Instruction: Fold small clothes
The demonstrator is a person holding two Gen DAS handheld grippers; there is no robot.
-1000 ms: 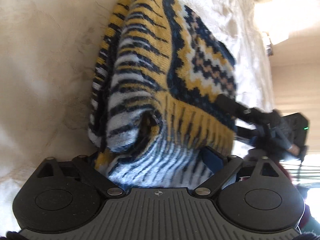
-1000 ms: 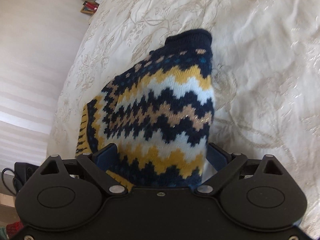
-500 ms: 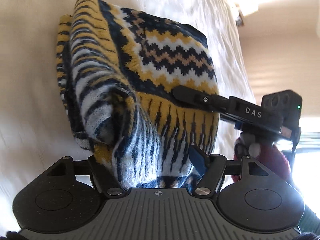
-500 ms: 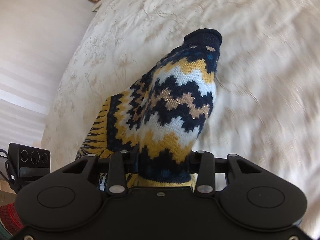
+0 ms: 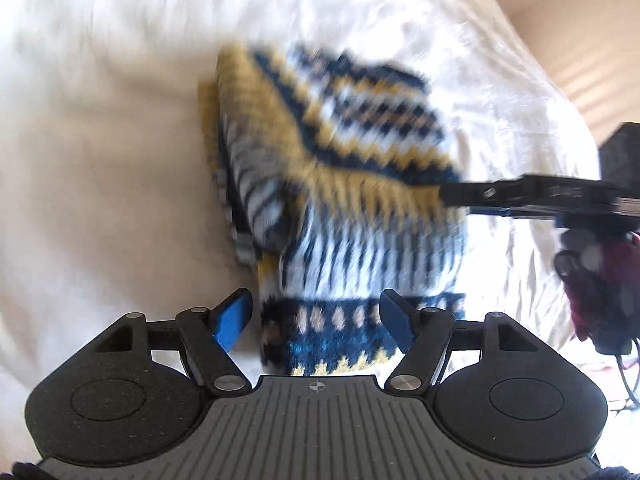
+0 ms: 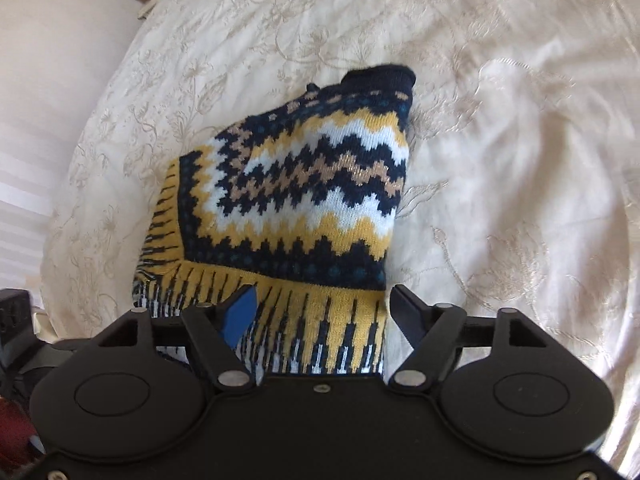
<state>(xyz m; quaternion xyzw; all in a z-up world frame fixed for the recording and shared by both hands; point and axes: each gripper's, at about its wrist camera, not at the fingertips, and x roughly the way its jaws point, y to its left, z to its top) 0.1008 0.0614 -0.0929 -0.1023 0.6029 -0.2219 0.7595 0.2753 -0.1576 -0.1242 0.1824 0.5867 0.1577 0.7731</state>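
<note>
The knitted sweater (image 6: 296, 200), patterned in navy, yellow, white and tan zigzags, lies folded into a thick bundle on the bed (image 6: 500, 140), which wears a cream embroidered cover. Taking the sweater as the landmark: in the right wrist view its dark navy cuff or collar edge is the part farthest from the camera, and its yellow-and-navy striped band is the nearest part, running down under the tool body.

The right gripper (image 6: 320, 304) hangs over that striped band. Its fingers (image 6: 240, 312) are spreading wider at this moment; the blue-padded one sits over the knit and the other sits just off the sweater's right edge, over the bed cover. Neither can be seen pressing the fabric.

In the left wrist view, which is blurred, the left gripper (image 5: 316, 312) is at the sweater's near end. Its fingers (image 5: 232, 320) stand apart, straddling a navy band with pale dots; one blue pad is over bare bed cover beside the knit, the other over the knit's edge. No pinch shows.

From the sweater's right side in this view, the right gripper's dark finger reaches in level and overlaps the yellow fringe-patterned band. Behind it a dark red sleeve (image 5: 600, 280) is visible
</note>
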